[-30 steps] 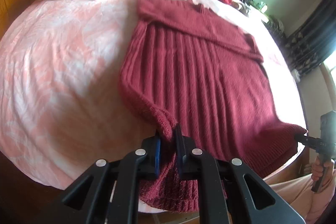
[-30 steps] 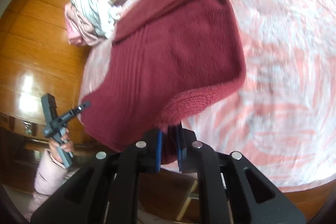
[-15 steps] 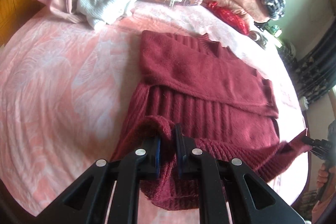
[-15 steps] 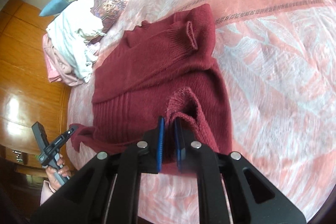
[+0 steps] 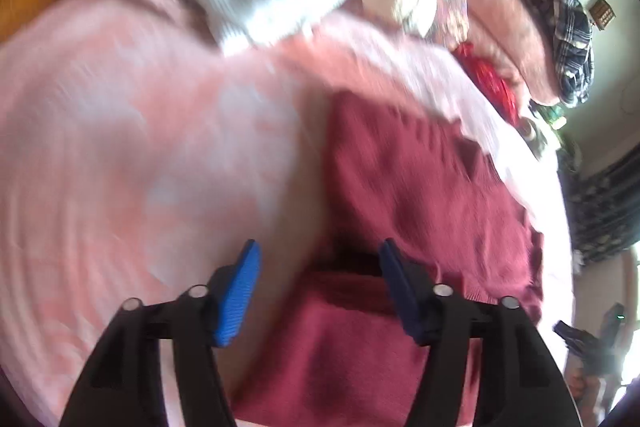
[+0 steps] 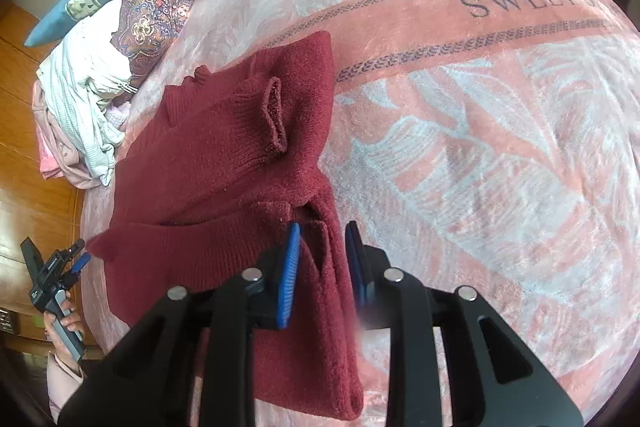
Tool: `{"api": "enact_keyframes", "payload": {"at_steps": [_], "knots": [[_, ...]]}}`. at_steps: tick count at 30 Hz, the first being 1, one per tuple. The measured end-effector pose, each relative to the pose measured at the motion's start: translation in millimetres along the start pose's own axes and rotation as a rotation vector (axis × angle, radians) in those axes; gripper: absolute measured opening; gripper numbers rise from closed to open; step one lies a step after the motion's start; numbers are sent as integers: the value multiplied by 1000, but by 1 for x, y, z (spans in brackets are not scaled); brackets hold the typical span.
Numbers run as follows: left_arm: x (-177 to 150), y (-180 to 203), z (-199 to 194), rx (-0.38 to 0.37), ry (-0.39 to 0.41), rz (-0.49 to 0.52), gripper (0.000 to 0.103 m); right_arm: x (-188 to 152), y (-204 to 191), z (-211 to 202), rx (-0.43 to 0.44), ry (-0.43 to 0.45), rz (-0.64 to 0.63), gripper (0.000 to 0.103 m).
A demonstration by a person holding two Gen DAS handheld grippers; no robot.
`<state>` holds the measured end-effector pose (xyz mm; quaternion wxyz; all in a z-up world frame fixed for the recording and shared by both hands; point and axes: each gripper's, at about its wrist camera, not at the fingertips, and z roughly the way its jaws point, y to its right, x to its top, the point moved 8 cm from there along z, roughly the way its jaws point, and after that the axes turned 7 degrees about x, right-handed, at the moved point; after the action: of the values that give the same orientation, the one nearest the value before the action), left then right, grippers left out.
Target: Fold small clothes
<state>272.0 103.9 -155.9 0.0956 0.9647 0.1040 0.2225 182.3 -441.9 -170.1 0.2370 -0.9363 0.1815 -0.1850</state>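
Both the left claw [image 5: 316,291] and right claw [image 6: 322,267] gape empty over the maroon sweater [image 6: 224,163] on a "SWEET"-lettered blanket [image 6: 500,75].

Black grippers [image 6: 322,259], blue finger pads [image 5: 236,297], silver screws, pink sleeve [image 6: 64,385].

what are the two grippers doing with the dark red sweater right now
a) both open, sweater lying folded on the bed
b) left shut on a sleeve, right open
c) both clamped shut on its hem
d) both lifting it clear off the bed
a: the left gripper and the right gripper both show their blue pads spread apart, and the dark red sweater lies folded on the pink bedspread.
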Motion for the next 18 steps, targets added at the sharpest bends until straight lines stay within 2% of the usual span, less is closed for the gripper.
{"api": "enact_keyframes", "payload": {"at_steps": [3, 4, 6, 13, 15, 18], "knots": [[4, -11, -8, 36, 34, 43, 66, -2, -4, -2, 26, -25, -40, 47], [3, -12, -7, 39, 34, 54, 66, -4, -6, -1, 29, -36, -51, 49], [-3, -9, 0, 45, 11, 84, 66, -9, -16, 7, 57, -71, -75, 61], [-21, 29, 25, 83, -17, 259, 66, -16, -34, 36, 25, -142, -161, 63], [-23, 35, 29, 82, -20, 282, 66, -17, -33, 45, 20, -166, -156, 67], [-25, 42, 37, 72, -35, 301, 67, -17, -31, 57, 25, -187, -143, 68]]}}
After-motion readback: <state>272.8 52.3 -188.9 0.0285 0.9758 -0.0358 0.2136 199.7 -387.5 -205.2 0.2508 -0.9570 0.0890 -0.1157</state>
